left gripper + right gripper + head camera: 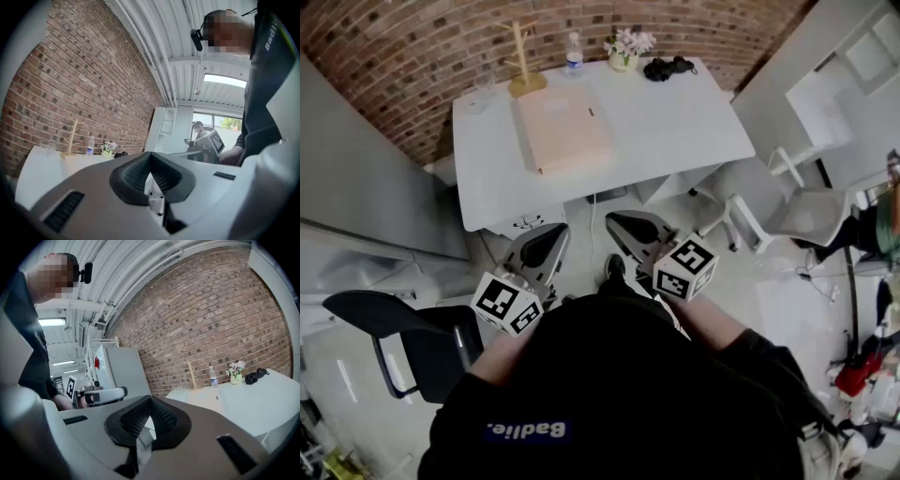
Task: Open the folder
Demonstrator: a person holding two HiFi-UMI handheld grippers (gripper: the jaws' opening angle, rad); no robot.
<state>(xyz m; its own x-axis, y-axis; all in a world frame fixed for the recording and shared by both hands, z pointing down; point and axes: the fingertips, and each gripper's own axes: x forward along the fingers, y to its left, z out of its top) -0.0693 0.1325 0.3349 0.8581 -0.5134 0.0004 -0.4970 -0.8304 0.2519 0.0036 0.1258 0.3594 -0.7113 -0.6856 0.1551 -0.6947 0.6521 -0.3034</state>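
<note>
The folder [564, 128] lies closed and flat on the white table [675, 122], ahead of both pairs of jaws and well apart from them, past the table's near edge. The left gripper [547, 239] is held close to the person's body, its ribbed black pads pressed together at the tip with nothing between them. In the left gripper view the folder shows off to the left of those closed jaws. The right gripper [630, 228] sits just beside the left one, and its jaws are likewise clenched on nothing. In the right gripper view the folder lies to the right of them. Beyond the folder, farther from the jaws, a wooden stand [523, 56], a water bottle [574, 56] and a small vase of flowers [628, 47] stand along the table's far edge by the brick wall, with a black bundle [667, 67] to their right. A black chair [403, 328] stands on the floor to the left of the left gripper, nearer to the jaws than the table.
</note>
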